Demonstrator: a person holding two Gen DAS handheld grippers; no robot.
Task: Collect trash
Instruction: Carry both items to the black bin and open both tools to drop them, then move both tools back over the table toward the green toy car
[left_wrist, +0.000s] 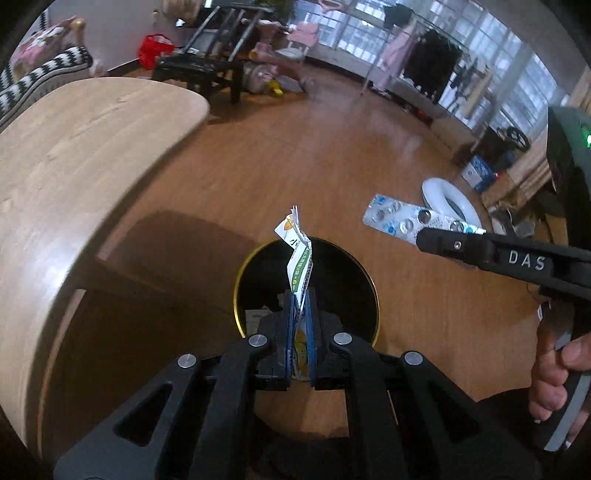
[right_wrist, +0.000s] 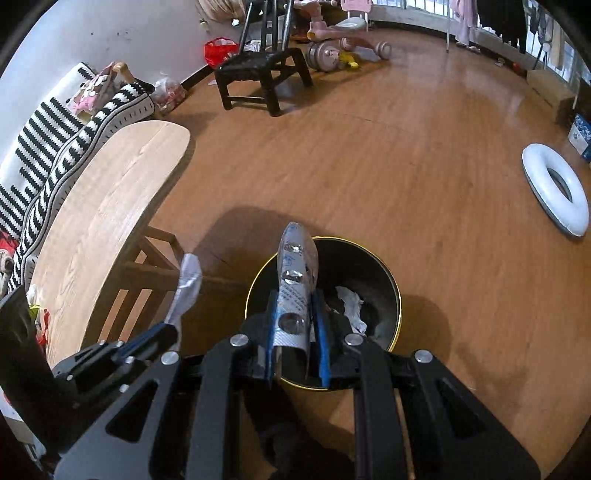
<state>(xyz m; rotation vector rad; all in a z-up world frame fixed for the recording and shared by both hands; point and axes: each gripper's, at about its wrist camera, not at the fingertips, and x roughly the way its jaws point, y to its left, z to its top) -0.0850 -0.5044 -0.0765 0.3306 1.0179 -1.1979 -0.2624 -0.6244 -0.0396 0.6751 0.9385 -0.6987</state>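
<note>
Above the round black gold-rimmed bin (right_wrist: 391, 291), the left claw (left_wrist: 300, 295) pinches a crumpled green-and-white paper wrapper (left_wrist: 297, 254) while the right claw (right_wrist: 297, 295) pinches a silver foil blister strip (right_wrist: 295, 273).

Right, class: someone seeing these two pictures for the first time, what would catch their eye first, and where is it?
First, the black bin with a gold rim, on the wooden floor beside the table. Above it the left gripper is shut on a wrapper and the right gripper on a blister pack. Far right on the floor lies a white ring.
</note>
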